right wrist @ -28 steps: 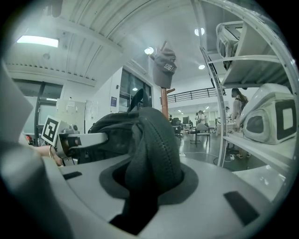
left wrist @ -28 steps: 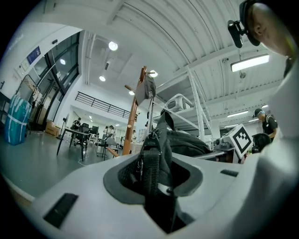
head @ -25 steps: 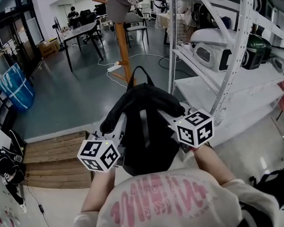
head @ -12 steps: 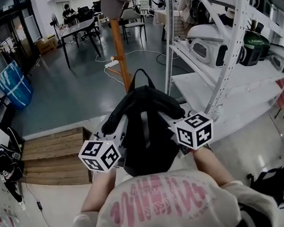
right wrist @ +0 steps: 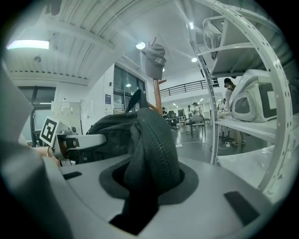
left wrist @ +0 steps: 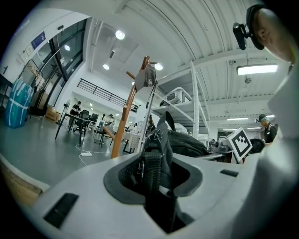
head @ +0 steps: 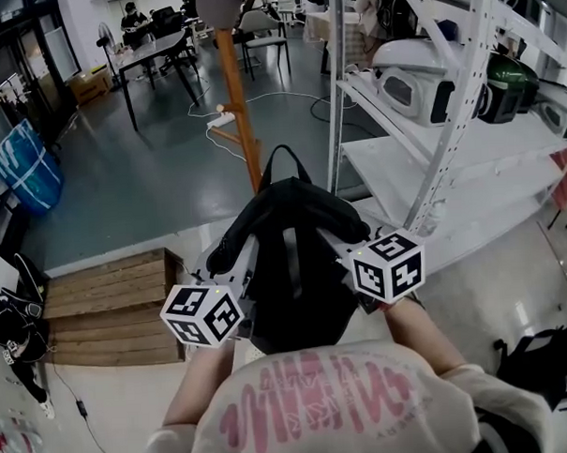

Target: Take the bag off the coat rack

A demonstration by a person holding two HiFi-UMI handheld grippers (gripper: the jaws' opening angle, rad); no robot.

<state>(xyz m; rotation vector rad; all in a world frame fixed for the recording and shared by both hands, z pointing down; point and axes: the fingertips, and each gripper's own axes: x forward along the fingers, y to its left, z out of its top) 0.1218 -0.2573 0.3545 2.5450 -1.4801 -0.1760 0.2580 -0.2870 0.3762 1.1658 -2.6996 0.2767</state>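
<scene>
- Head view: the bag (head: 290, 258) is a black backpack of soft, matte fabric, rounded and slumped, with a thin loop handle standing up at its top and a paler stripe down its middle.
- It hangs between the two grippers in front of the person's chest, low and clear of the hooks of the coat rack (head: 238, 110).
- That rack is a slim round pole of orange-brown wood with angled pegs, standing on the floor beyond the bag; a grey cloth cap (left wrist: 146, 77) sits on its top.
- Left gripper (left wrist: 152, 179): its pale, smooth plastic jaws pinch a narrow strap (left wrist: 152, 161) of ribbed woven webbing with small metal fittings at its upper end.
- Right gripper (right wrist: 142, 191): its jaws are clamped on a thick padded strap (right wrist: 152, 144), dark, rounded and stitched along one seam.
- Each gripper carries a white cube with black square markers, the left cube (head: 201, 315) lower in the picture than the right cube (head: 388, 266).
- Both bare forearms reach forward from a light shirt with pink print, the left forearm (head: 198, 384) and right forearm (head: 415, 332) spread to either side of the bag.
- The left gripper points about level, while the right tips slightly downward.
- To the right stands a shelving unit (head: 456, 101) of white perforated metal; to the left lies a low platform (head: 109, 308) of rough wooden planks on a glossy grey floor (head: 141, 189).
</scene>
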